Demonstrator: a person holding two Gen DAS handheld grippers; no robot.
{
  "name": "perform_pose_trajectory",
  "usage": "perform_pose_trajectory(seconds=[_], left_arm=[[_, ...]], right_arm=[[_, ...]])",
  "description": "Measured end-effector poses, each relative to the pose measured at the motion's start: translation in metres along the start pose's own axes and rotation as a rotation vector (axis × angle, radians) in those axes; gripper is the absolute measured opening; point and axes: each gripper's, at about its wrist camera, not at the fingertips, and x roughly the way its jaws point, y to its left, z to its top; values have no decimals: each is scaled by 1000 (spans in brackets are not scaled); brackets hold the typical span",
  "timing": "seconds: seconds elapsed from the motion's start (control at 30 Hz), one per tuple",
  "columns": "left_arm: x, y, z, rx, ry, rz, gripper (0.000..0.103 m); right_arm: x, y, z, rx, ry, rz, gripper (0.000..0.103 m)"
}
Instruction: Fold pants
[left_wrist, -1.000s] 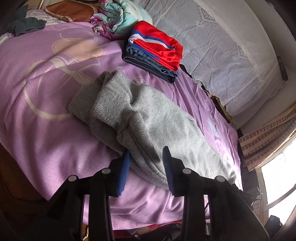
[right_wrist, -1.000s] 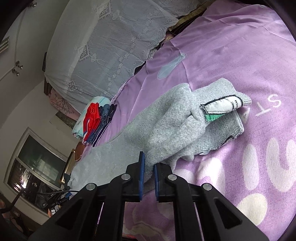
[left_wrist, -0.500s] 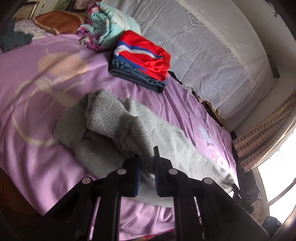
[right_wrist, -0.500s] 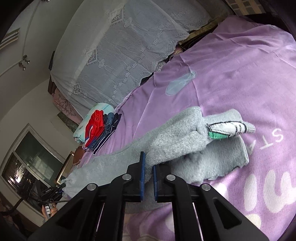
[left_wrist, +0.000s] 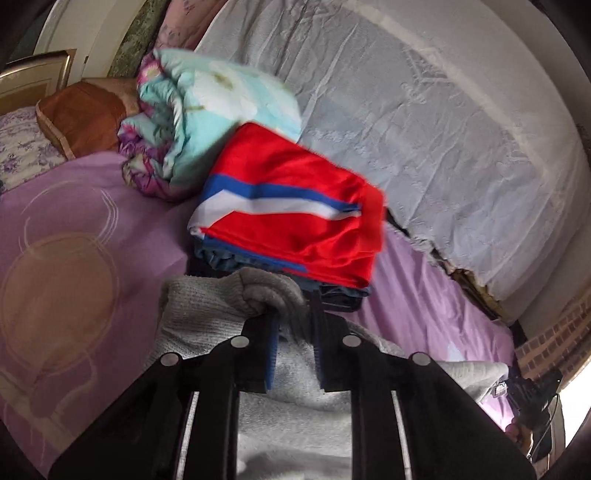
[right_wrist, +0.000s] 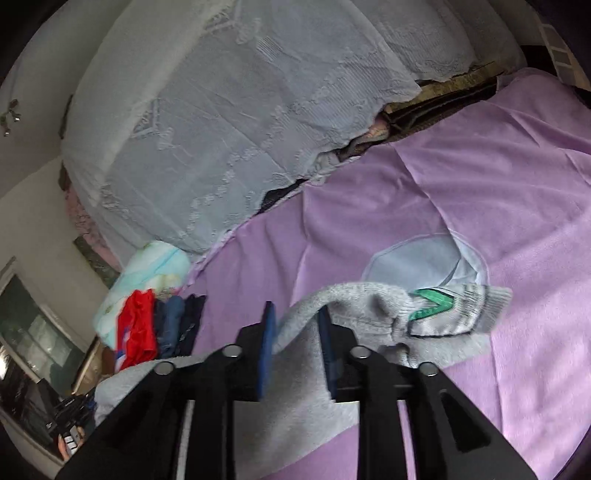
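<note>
While a second ago the grey knitted pants (left_wrist: 207, 314) lay loose on the purple bed cover (left_wrist: 85, 206), with the left gripper (left_wrist: 293, 332) spread wide above them, a bunched ridge of the knit is now pinched between its blue-padded fingers (left_wrist: 271, 347) and lifted close to the stack of folded clothes topped by a red, white and blue garment (left_wrist: 295, 221). The remaining gap between those fingers is filled with fabric. The right gripper (right_wrist: 295, 332), which was clamped nearly flat on the cloth, is seen with its fingers (right_wrist: 266, 347) set somewhat wider, yet a fold of grey knit runs through them and appears to be held. Beyond it the waistband end with the white and green label (right_wrist: 436, 306) rests on the bed cover, near a pale blue patch (right_wrist: 417, 258). Both views have swung towards the white lace-covered bedding (right_wrist: 221, 129), so the pants are judged to be raised at two points and carried across for a fold; the fold itself is not yet laid down
</note>
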Motion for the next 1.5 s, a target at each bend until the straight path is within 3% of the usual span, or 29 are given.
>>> perform_pose_trajectory(seconds=[0.03, 0.07, 0.1, 0.17, 0.23, 0.3, 0.4, 0.5, 0.57, 0.63, 0.73, 0.83, 0.93, 0.97, 1.03, 1.13, 1.2, 1.27, 1.33, 1.4, 1.5], left_arm=[[25, 12, -3, -43, 45, 42, 22], [48, 25, -9, -77, 91, 78, 32], [67, 41, -18, -102, 126, 90, 32], [71, 55, -23, -128, 113, 33, 28], [46, 49, -19, -98, 31, -39, 46], [21, 42, -22, -56, -54, -37, 72], [-8, 44, -30, -52, -86, -108, 75], [-35, 61, -45, -78, -48, -139, 76], [-55, 74, -58, -87, 4, -123, 76], [-80, 95, -74, -99, 32, -71, 76], [-119, 131, -98, -161, 40, -36, 76], [-140, 156, -122, -252, 61, -77, 76], [-138, 160, -143, -298, 112, -157, 76], [-135, 156, -147, -284, 120, -156, 76], [-132, 144, -148, -248, 121, -128, 79], [-116, 125, -142, -221, 182, -216, 83], [-97, 116, -141, -211, 225, -182, 84], [-85, 104, -138, -158, 205, -128, 84], [-79, 94, -138, -104, 173, -99, 84], [-77, 92, -139, -95, 127, -72, 75], [-77, 100, -142, -96, 103, -43, 28]], right_arm=[[19, -5, -2, 7, 6, -47, 57], [33, -12, -8, 18, 12, -72, 57], [42, -21, -16, 35, 24, -70, 56], [45, -34, -26, 73, 49, -49, 55], [33, -44, -22, 124, 35, -6, 55], [17, -45, -19, 143, 2, 19, 55], [12, -42, -32, 142, 64, 12, 55], [28, -51, -42, 179, 133, -13, 58], [48, -58, -46, 203, 192, -16, 65], [59, -58, -49, 166, 185, -25, 64], [45, -52, -47, 122, 93, -32, 9], [22, -45, -39, 56, 13, -75, 8], [47, -78, -46, 164, 150, -160, 22], [47, -90, -48, 229, 144, -118, 18], [28, -92, -44, 276, 96, -78, 23], [-24, -71, -44, 189, -16, -20, 26], [-58, -58, -54, 133, -15, 35, 34], [-92, -50, -72, 69, 8, 54, 48], [-131, -47, -95, 5, 11, 42, 50], [-168, -54, -119, -19, 5, 7, 53], [-220, -80, -152, 33, -4, -59, 56]])
